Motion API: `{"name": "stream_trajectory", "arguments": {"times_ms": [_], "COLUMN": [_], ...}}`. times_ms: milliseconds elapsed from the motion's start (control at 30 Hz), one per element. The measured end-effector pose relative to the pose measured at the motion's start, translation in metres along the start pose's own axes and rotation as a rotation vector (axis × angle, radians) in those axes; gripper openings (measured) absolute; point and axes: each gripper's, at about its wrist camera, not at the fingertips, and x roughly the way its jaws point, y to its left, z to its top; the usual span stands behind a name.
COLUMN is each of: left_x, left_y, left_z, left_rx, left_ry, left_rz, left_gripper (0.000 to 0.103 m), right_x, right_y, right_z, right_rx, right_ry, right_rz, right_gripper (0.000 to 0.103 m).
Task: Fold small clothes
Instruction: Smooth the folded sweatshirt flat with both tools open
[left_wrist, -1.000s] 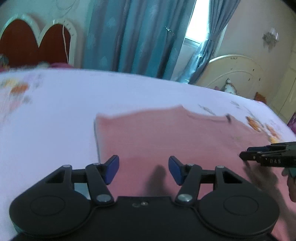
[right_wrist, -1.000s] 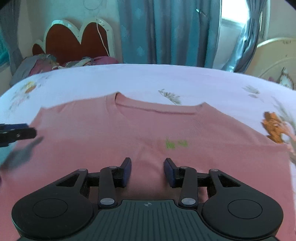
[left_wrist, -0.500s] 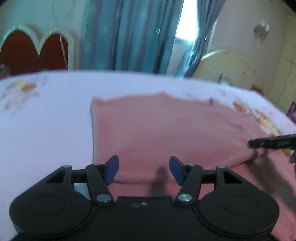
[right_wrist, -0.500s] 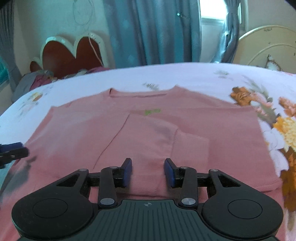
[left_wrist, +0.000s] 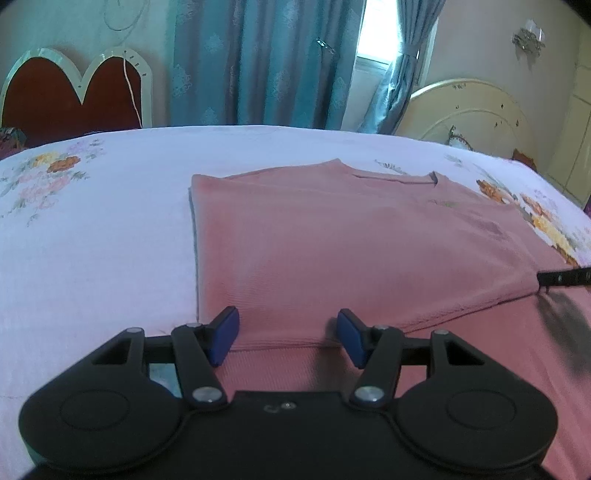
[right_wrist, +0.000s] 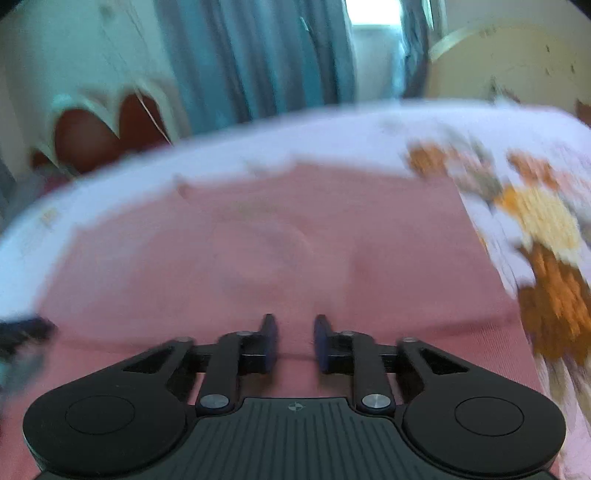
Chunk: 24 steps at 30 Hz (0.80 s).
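The pink shirt (left_wrist: 351, 251) lies on the bed (left_wrist: 96, 236) with one fold across its lower part already made, further folds remaining; left tool (left_wrist: 288, 332) spread, right tool (right_wrist: 291, 338) narrowly parted, both empty at the folded edge.

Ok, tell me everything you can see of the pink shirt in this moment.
The pink shirt lies flat on the flowered bedsheet, neckline toward the curtains. It looks like soft ribbed knit, with a small green mark near the chest. Its left side is folded over, giving a straight edge, and a folded hem runs across near the left tongs, which are open just above it. The right tongs are open too, low over the fabric; that view is blurred, so contact is unclear.
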Motion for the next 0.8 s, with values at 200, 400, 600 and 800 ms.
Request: {"name": "stream_trajectory", "arguments": {"times_ms": [200,400,600,800], "left_x": [-0.021,-0.060,-0.096,-0.135], "left_y": [-0.014,-0.022,-0.020,-0.018], "left_z": [0.003,-0.020,-0.057,-0.096], "left_rx": [0.020,0.023,-0.052,-0.198], "left_ry": [-0.015,-0.014,0.057,0.086], "left_rz": [0.085,0.147,0.119,0.088], "left_gripper": [0.092,0.098,0.078,0.064], "right_x": [-0.012,-0.051,-0.105,-0.158], "right_y": [-0.002,-0.024,-0.068,-0.112], "right_z": [0.006,-0.010,-0.043,-0.089], "right_rx": [0.014,0.024,0.079,0.116], "right_ry": [0.007,-0.059,-0.043,-0.007], "right_rz": [0.008,0.029,0.081,0.076], "right_gripper": [0.016,0.074,0.055,0.051]}}
